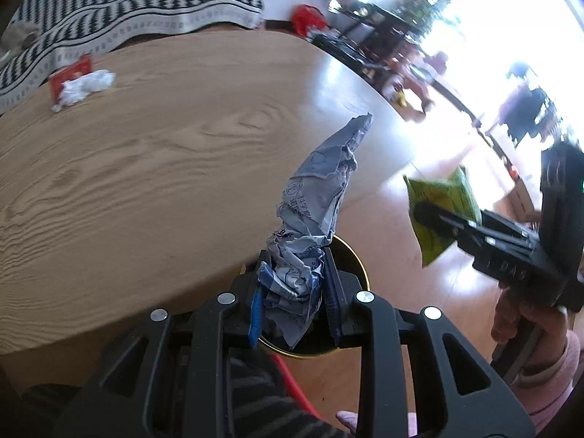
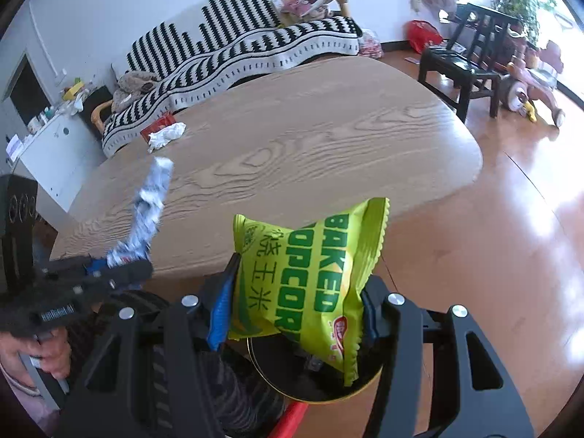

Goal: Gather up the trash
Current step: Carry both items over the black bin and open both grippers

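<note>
My left gripper (image 1: 295, 284) is shut on a crumpled blue-grey paper wrapper (image 1: 317, 197) and holds it over a gold-rimmed black bin (image 1: 359, 266) beside the wooden table (image 1: 146, 168). My right gripper (image 2: 295, 292) is shut on a green popcorn bag (image 2: 306, 277) above the same bin (image 2: 277, 383). The right gripper with its bag (image 1: 441, 204) shows at the right of the left wrist view. The left gripper with its wrapper (image 2: 149, 208) shows at the left of the right wrist view. A crumpled white tissue (image 1: 85, 87) and a red packet (image 1: 69, 73) lie at the table's far side.
A black-and-white striped sofa (image 2: 237, 43) stands behind the table. A dark wooden chair (image 2: 463, 58) and a child's ride-on toy (image 2: 529, 91) stand on the wood floor to the right. A white cabinet (image 2: 47, 153) is at the left.
</note>
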